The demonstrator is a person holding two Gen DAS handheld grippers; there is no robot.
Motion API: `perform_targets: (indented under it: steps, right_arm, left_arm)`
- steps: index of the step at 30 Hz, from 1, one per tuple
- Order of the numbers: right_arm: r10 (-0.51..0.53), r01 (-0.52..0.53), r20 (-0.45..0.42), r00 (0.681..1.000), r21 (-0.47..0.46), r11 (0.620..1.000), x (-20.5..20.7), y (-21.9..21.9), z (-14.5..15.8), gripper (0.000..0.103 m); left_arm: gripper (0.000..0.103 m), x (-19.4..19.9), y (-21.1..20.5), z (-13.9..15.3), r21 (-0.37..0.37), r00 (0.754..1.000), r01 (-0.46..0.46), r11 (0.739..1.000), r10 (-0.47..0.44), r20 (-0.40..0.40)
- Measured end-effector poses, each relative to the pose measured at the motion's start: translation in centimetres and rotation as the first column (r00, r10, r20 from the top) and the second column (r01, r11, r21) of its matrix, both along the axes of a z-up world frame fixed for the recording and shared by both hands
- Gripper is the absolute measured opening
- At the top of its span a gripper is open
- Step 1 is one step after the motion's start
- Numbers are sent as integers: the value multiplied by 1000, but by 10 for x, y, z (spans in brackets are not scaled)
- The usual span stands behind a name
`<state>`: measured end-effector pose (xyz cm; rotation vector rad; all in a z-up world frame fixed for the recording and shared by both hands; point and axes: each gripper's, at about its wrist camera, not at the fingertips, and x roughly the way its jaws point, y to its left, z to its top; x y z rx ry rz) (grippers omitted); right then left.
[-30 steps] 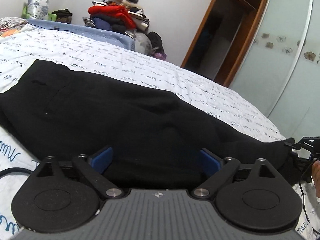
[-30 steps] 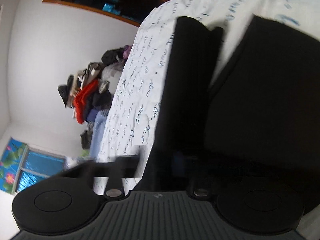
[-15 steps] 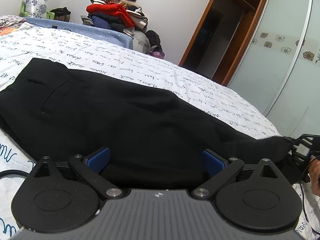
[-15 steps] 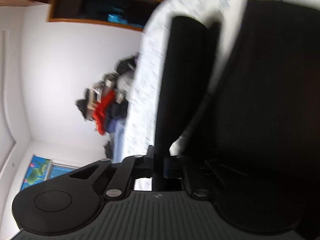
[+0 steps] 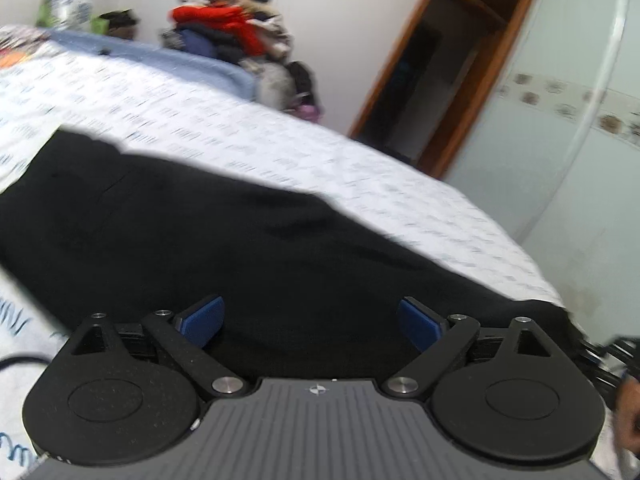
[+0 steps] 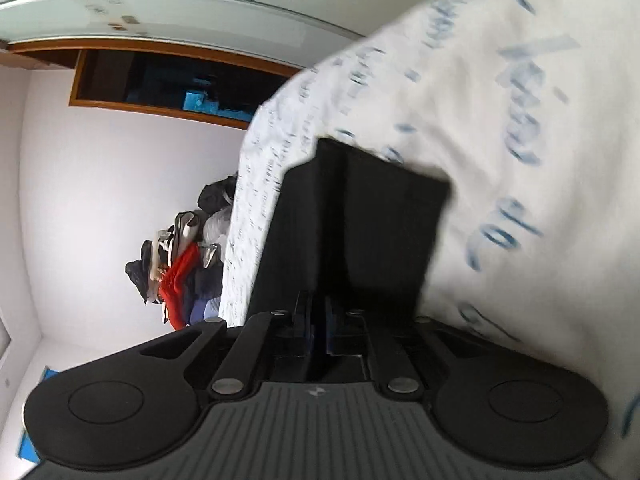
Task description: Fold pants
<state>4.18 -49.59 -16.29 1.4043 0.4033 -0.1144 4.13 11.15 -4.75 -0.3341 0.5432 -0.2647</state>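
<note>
Black pants (image 5: 224, 240) lie lengthwise across the white bed. My left gripper (image 5: 310, 320) is open, its blue pads (image 5: 202, 320) wide apart just above the near edge of the pants. My right gripper (image 6: 319, 332) is shut on the hem end of the pants (image 6: 360, 220) and holds it lifted off the bed; the view is rolled sideways. The right gripper's tip shows at the far right of the left wrist view (image 5: 612, 354), at the leg end.
The bed sheet (image 5: 360, 168) is white with blue script. A pile of clothes (image 5: 228, 36) sits beyond the bed by the wall. A wooden wardrobe (image 5: 424, 76) and a sliding glass door (image 5: 560, 120) stand at the right.
My right gripper has closed on the pants' leg end and lifted it, rolling further. My left gripper has shifted slightly over the pants and stays open.
</note>
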Motion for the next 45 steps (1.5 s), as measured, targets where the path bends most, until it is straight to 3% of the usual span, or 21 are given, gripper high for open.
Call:
perform_targets:
  steps: [2,4,5,7,9,12,14,20,24,29,32,36,39,41,42,45]
  right_arm:
    - [5,-5,1,1000,28,1000,12,-1,2,16]
    - [18,-18,10,1000,51,999,22,-4,1,17]
    - [27,-28,12,1000,49,998,27,-5,2,17]
    - [37,-39,21,999,58,998,28,4,-1,17]
    - [42,-44,35,999,79,996,35,6,-4,17]
    - [49,-54,57,997,84,995,20,6,-9,18]
    - [51,-57,65,997,90,994,15,5,-12,18]
    - [58,-71,101,993,128,989,10,-1,-18,18]
    - [64,-83,119,991,162,983,7,-4,-22,18]
    - [63,-87,137,989,183,979,5,-5,-28,18]
    - [61,-89,144,988,191,978,5,-6,-31,18]
    - [60,-88,146,987,193,977,5,-6,-33,18]
    - [59,-88,147,987,198,976,4,-6,-31,18]
    - [56,-85,147,988,203,975,2,-7,-30,21]
    - [52,-83,150,987,209,974,2,-7,-29,21]
    - [19,-52,152,988,219,974,-3,-12,-26,28]
  left_arm:
    - [94,-6,-20,18,35,997,46,998,-49,63]
    - [95,-10,-54,36,165,985,101,981,-122,121]
    - [95,-13,-75,42,263,975,125,957,-168,148]
    - [95,-19,-121,47,471,940,150,869,-273,206]
    - [96,-24,-168,44,634,891,194,749,-404,205]
    - [96,-27,-228,27,769,827,190,611,-522,210]
    - [94,-27,-264,16,817,793,206,539,-581,184]
    - [86,-25,-330,-1,850,696,299,433,-709,116]
    - [74,-11,-350,-17,865,684,373,336,-729,-12]
    - [71,-1,-361,-23,848,680,443,292,-726,-105]
    - [72,4,-364,-19,804,670,504,315,-730,-134]
    - [73,12,-374,-33,849,700,459,264,-695,-162]
    - [71,18,-376,-36,851,689,465,245,-703,-174]
    - [42,21,-376,-34,840,672,488,237,-717,-187]
    - [12,25,-376,-34,823,665,516,238,-718,-209]
    - [9,31,-372,-27,810,671,521,270,-716,-192]
